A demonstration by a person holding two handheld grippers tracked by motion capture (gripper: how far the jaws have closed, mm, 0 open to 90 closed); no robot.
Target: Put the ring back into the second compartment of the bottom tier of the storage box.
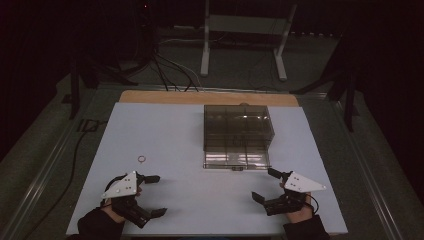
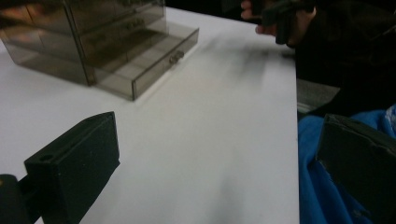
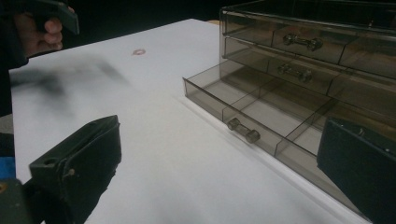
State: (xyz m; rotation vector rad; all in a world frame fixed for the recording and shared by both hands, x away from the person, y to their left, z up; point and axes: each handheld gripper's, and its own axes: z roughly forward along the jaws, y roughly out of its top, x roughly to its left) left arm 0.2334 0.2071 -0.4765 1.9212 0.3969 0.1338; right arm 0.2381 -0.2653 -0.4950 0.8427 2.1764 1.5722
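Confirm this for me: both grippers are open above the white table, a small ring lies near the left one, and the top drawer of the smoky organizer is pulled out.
Not quite: the bottom drawer of the organizer is pulled out, as the right gripper view shows; the upper drawers are closed. The rest stands: the left gripper and right gripper are open over the table, and the ring lies near the left one.

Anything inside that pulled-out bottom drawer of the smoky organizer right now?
The bottom drawer is open and its divided compartments look bare in the right gripper view. Its back part, under the organizer, is dim behind tinted plastic, so I cannot tell there. The small ring lies on the table.
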